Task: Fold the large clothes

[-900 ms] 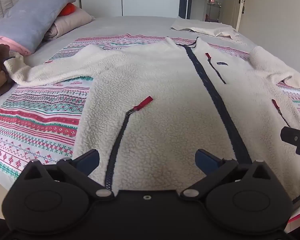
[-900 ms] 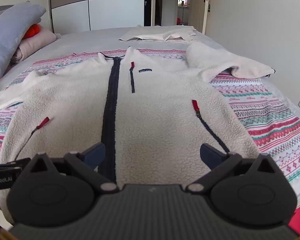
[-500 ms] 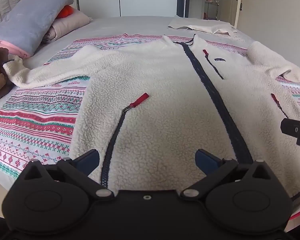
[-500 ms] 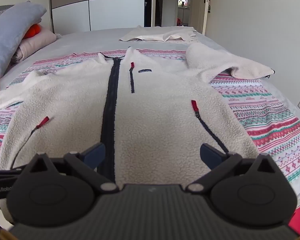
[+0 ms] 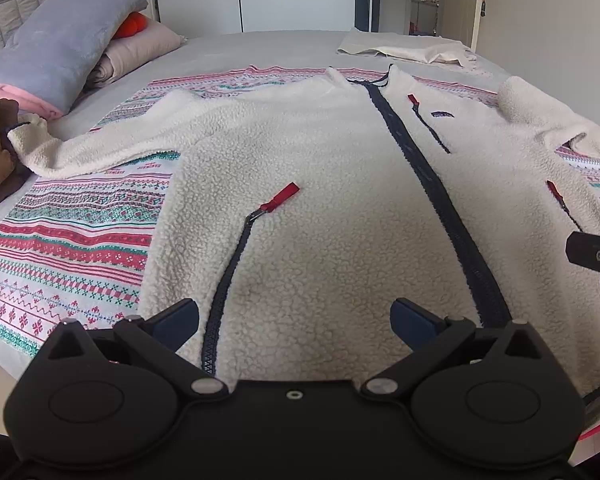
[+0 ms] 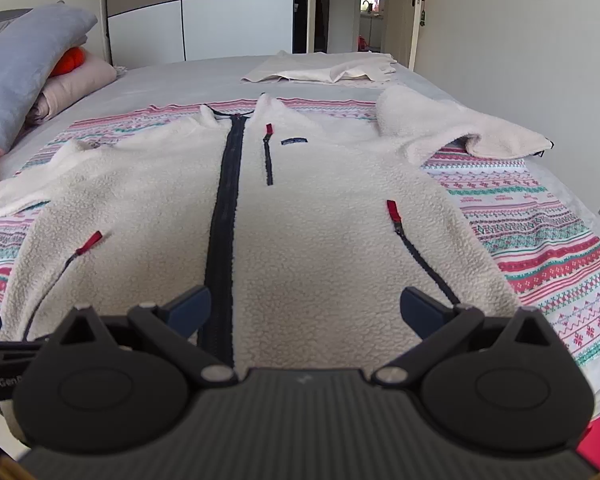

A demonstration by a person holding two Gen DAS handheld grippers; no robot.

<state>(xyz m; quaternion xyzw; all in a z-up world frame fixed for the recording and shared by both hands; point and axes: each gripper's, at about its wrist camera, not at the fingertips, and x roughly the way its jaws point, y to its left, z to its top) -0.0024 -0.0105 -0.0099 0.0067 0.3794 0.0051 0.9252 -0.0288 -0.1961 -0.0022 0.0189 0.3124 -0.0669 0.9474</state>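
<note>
The cream fleece zip-front jacket (image 6: 300, 208) is lying flat and unfolded on the patterned bedspread (image 6: 540, 232), apparently no fold made. The left hand-held gripper (image 5: 296, 316) and right hand-held gripper (image 6: 306, 306) are hovering at its hem, jaws apart, gripping nothing.

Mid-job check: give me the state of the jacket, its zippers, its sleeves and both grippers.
fleece jacket: spread flat, unfolded
front zipper: closed
left sleeve: stretched outward
right sleeve: bent, cuff lying out to the side
left gripper: open, empty
right gripper: open, empty
</note>
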